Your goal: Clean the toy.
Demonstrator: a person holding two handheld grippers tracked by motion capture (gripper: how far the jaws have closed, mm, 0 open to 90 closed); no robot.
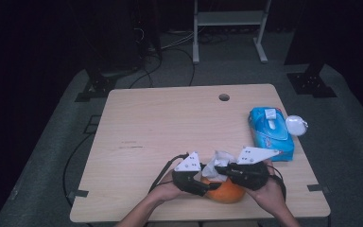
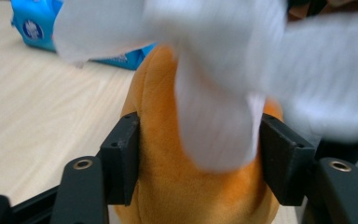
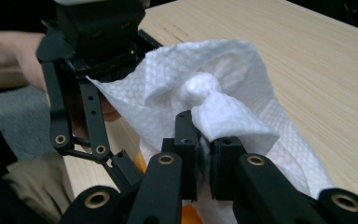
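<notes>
At the near edge of the pale wooden bench [image 1: 170,123], a round orange plush toy [image 1: 227,191] sat between the person's 2 hands. The left tongs [image 1: 207,188] straddled it: in the left gripper view both black pads lay against the plush flanks [image 2: 177,186], so the toy was clamped, probably to keep it steady while the other hand worked. The right tongs [image 3: 204,156] stood nearly together, pinching a twisted knot of white embossed paper tissue [image 3: 214,109], whose loose folds draped over the top of the toy. That tissue [image 1: 216,163] rose just above the orange plush in the high view. The split of labour read as 1 hand bracing and 1 wiping or wrapping; which of the 2 it was, the blurred tissue close to the left camera did not let me say.

Toward the far right of the bench lay a blue plastic pack of wipes [image 1: 270,132] with a white flip label on top; its printing was too small to read. A small white round object [image 1: 296,125] sat just beside it, at the bench's right edge.
</notes>
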